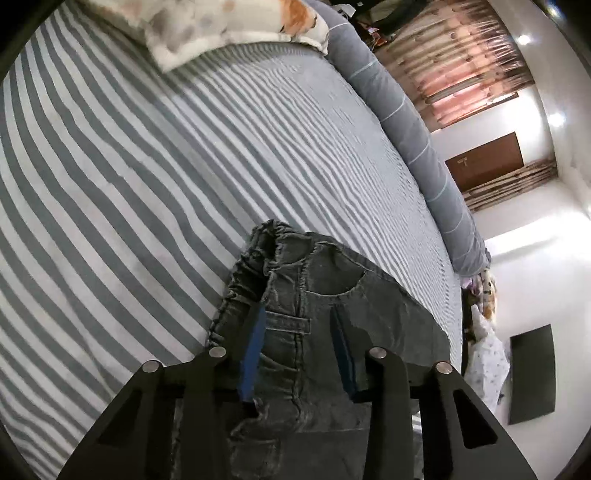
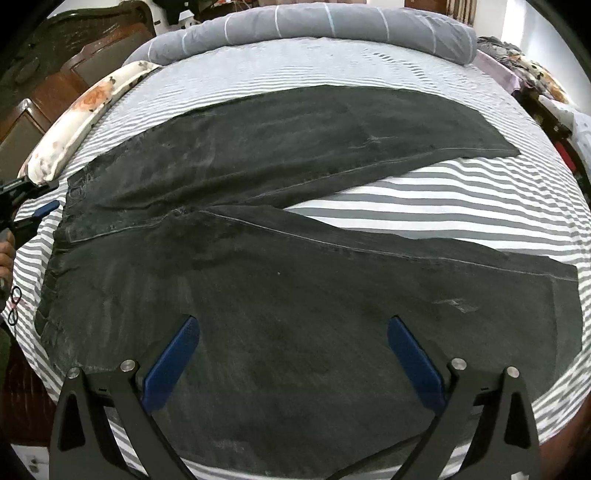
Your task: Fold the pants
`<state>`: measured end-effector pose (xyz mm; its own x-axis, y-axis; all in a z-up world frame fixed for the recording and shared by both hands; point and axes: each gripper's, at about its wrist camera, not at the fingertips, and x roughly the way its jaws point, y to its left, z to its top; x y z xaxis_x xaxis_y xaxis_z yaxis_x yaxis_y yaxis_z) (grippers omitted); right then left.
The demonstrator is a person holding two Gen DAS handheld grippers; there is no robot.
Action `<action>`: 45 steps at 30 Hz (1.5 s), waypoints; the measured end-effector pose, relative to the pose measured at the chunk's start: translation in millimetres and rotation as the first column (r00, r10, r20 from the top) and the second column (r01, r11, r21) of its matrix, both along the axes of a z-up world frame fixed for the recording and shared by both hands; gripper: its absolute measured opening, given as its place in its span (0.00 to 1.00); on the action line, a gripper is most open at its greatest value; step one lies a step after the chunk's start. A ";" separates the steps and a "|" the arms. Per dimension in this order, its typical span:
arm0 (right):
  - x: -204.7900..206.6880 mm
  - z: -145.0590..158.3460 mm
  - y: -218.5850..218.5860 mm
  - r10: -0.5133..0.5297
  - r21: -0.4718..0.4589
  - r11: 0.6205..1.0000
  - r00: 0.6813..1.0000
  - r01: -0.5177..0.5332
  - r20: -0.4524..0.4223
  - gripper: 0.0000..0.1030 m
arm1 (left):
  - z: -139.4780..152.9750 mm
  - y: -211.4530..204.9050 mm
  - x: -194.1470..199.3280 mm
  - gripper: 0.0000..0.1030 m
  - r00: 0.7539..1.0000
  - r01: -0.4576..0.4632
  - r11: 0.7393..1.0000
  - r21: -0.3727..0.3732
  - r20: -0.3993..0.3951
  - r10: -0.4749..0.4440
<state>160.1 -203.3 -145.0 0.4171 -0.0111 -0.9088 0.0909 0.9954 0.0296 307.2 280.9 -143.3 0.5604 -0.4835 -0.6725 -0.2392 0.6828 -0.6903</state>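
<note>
Dark grey denim pants (image 2: 280,280) lie spread flat on the striped bed, waist at the left, two legs fanning to the right. My right gripper (image 2: 291,325) is open and empty, hovering above the near leg. My left gripper (image 1: 299,317) has its jaws closed on the waistband of the pants (image 1: 295,288), whose cloth fills the gap between the blue pads. The left gripper also shows in the right wrist view (image 2: 44,212) at the waist's far left edge.
The grey and white striped bedsheet (image 2: 424,199) covers the bed. A grey bolster (image 2: 332,26) lies along the far edge. A floral pillow (image 2: 74,122) sits at the left near a wooden headboard (image 2: 55,66). Floor and clutter lie beyond the bed's right side.
</note>
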 end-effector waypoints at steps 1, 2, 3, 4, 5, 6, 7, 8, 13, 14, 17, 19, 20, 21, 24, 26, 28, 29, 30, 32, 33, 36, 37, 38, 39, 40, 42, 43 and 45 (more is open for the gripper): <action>3.6 -2.9 1.5 0.004 0.000 1.000 1.000 -0.004 -0.002 0.98 | -2.7 0.3 1.0 0.36 1.000 0.000 1.000 0.004 0.005 0.000; 5.8 -4.8 2.6 0.008 0.001 1.000 1.000 -0.008 -0.002 0.98 | -6.2 1.1 1.7 0.36 1.000 -0.002 1.000 0.012 0.001 0.002; 8.3 -7.0 3.6 0.011 0.002 1.000 1.000 -0.011 -0.005 0.97 | -9.1 2.0 2.8 0.36 1.000 -0.007 1.000 0.016 -0.006 0.007; 11.6 -9.4 4.6 0.009 -0.002 1.000 1.000 -0.009 -0.008 0.97 | -12.0 3.7 3.9 0.36 1.000 -0.014 1.000 0.007 -0.006 0.014; 13.5 -10.7 5.1 0.007 0.000 1.000 1.000 -0.007 -0.008 0.97 | -15.6 5.2 5.3 0.36 1.000 -0.021 1.000 -0.008 -0.006 0.021; 15.4 -12.1 5.9 0.007 0.006 1.000 1.000 -0.007 -0.008 0.97 | -19.1 6.4 6.6 0.36 1.000 -0.022 1.000 -0.014 -0.005 0.022; 17.1 -13.5 6.3 0.006 0.005 1.000 1.000 -0.006 -0.010 0.97 | -21.0 6.8 8.4 0.36 1.000 -0.019 1.000 -0.022 0.000 0.019; 19.0 -14.6 6.8 0.005 0.001 1.000 1.000 -0.005 -0.009 0.97 | -22.2 6.4 10.4 0.36 1.000 -0.012 1.000 -0.028 0.007 0.012; 27.5 -20.3 7.7 0.005 -0.002 1.000 1.000 -0.005 -0.011 0.97 | -22.6 -0.1 30.1 0.36 0.999 0.028 0.999 -0.019 0.024 -0.028; 28.8 -20.7 7.8 0.004 -0.003 1.000 1.000 -0.004 -0.008 0.97 | -23.5 -0.1 34.7 0.36 0.999 0.028 0.999 -0.018 0.020 -0.028; 34.0 -21.0 8.2 0.010 -0.005 1.000 1.000 -0.010 -0.004 0.97 | -24.9 -1.3 48.6 0.36 0.999 0.020 1.000 -0.019 0.029 -0.020; 42.2 -19.6 9.0 0.029 -0.010 1.000 1.000 -0.029 0.001 0.97 | -27.4 -0.4 55.2 0.36 0.999 0.014 1.000 -0.023 0.030 -0.013; 47.1 -18.5 9.6 0.043 -0.012 0.999 0.999 -0.043 0.004 0.97 | -28.1 -1.3 57.7 0.36 1.000 0.009 1.000 -0.019 0.030 -0.008; 52.7 -17.3 10.4 0.061 -0.009 0.998 0.998 -0.061 0.005 0.97 | -28.2 -1.4 59.0 0.36 1.000 0.005 1.000 -0.019 0.031 -0.004; 80.4 -9.7 13.8 0.150 -0.008 0.989 0.988 -0.150 0.020 0.97 | -30.3 -2.3 57.4 0.35 0.999 -0.012 1.000 -0.028 0.046 0.013; 106.4 -2.5 18.2 0.227 0.002 0.974 0.974 -0.227 0.028 0.97 | -27.5 -2.9 52.0 0.10 0.997 -0.023 1.000 0.010 0.069 0.022; 135.8 5.8 25.9 0.306 -0.027 0.952 0.951 -0.305 0.045 0.97 | -24.7 -3.0 46.7 0.06 0.995 -0.025 0.999 0.022 0.096 0.023; 149.7 9.1 29.3 0.340 -0.027 0.940 0.939 -0.339 0.053 0.97 | -22.9 -2.0 42.6 0.06 0.993 -0.037 0.999 0.007 0.115 0.036; 161.9 11.3 32.6 0.363 -0.024 0.932 0.930 -0.362 0.057 0.97 | -19.9 -1.8 39.0 0.06 0.990 -0.045 0.999 -0.005 0.131 0.045; 194.8 16.2 40.1 0.422 -0.013 0.906 0.904 -0.422 0.061 0.97 | -9.7 -4.3 30.8 0.05 0.983 -0.049 0.999 -0.013 0.174 0.051; 211.1 18.1 45.6 0.460 -0.018 0.888 0.886 -0.460 0.061 0.97 | -3.6 -7.2 28.2 0.05 0.980 -0.044 0.999 -0.005 0.196 0.044; 242.3 21.7 62.6 0.558 -0.042 0.830 0.828 -0.556 0.055 0.97 | 17.6 -16.8 14.9 0.05 0.963 -0.015 1.000 0.027 0.271 0.007; 256.1 22.4 72.6 0.599 -0.048 0.800 0.799 -0.598 0.045 0.97 | 24.3 -19.8 9.7 0.05 0.956 -0.005 1.000 0.021 0.294 -0.002; 264.5 22.9 78.6 0.626 -0.053 0.779 0.779 -0.624 0.036 0.97 | 28.5 -20.5 5.3 0.05 0.951 0.000 1.000 0.019 0.309 -0.005; 272.3 23.2 84.7 0.658 -0.046 0.753 0.753 -0.656 0.026 0.97 | 32.8 -22.0 1.3 0.05 0.946 0.004 1.000 0.015 0.324 -0.009; 280.7 22.9 91.0 0.694 -0.032 0.720 0.720 -0.693 0.013 0.95 | 36.2 -23.2 -1.5 0.05 0.942 0.011 1.000 0.014 0.335 -0.015; 294.1 19.3 104.2 0.750 -0.009 0.661 0.661 -0.750 -0.024 0.94 | 42.6 -24.4 -5.8 0.05 0.937 0.017 1.000 0.011 0.349 -0.020; 301.9 16.6 111.1 0.777 0.003 0.629 0.628 -0.777 -0.043 0.91 | 46.4 -25.4 -8.2 0.05 0.933 0.020 1.000 0.011 0.360 -0.023; 314.2 11.3 121.2 0.811 0.023 0.583 0.581 -0.812 -0.073 0.86 | 53.9 -24.2 -17.9 0.05 0.920 0.025 1.000 0.014 0.392 -0.028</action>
